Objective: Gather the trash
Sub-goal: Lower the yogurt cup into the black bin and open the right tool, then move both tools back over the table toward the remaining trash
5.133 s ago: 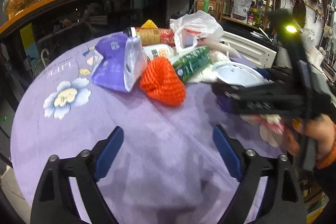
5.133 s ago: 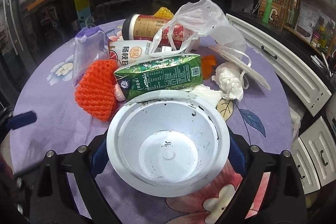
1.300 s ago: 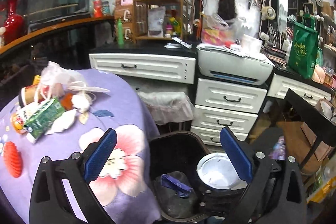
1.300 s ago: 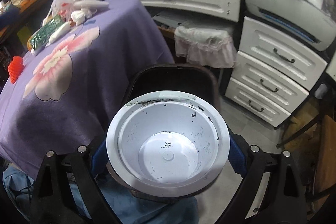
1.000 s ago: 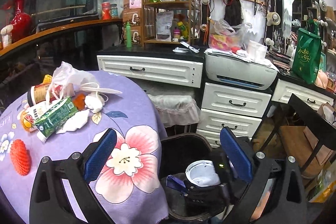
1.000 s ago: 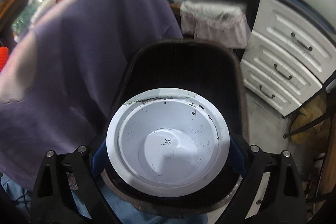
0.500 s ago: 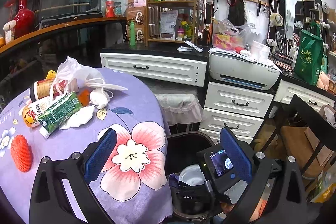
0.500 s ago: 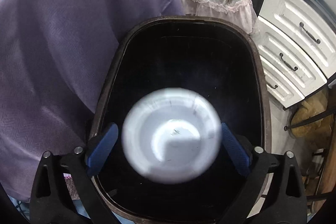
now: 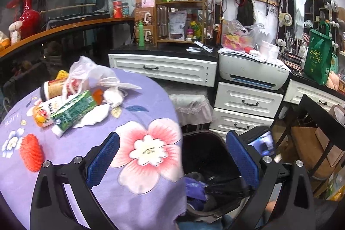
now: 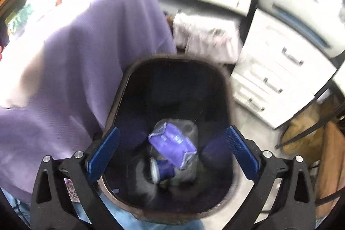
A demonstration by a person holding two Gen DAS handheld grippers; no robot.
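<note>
My right gripper [image 10: 172, 154] hangs open and empty over the black trash bin [image 10: 228, 87]. Inside the bin lie a purple packet [image 10: 172, 143] and a white rim [image 10: 153, 169], blurred, beside it. My left gripper [image 9: 172, 163] is also open and empty, between the table's edge and the bin [image 9: 200, 137]. On the purple flowered tablecloth [image 9: 151, 100] remain a green carton [image 9: 73, 109], a red-orange net [image 9: 31, 152], a white drink bottle [image 9: 47, 109], a brown cup [image 9: 54, 87], a white plastic bag [image 9: 90, 72] and a tissue wad [image 9: 113, 97].
White drawers [image 9: 248, 100] and a printer [image 9: 252, 72] stand behind the bin. A lace-covered stool [image 9: 192, 109] sits between table and drawers. A dark chair frame [image 9: 319, 122] and a brown paper bag [image 9: 306, 143] are at the right. Blue trousers [image 10: 120, 215] show below the bin.
The white bowl left my right gripper's jaws and dropped into the bin. The right gripper has since lifted and tilted back. The left view barely shifted.
</note>
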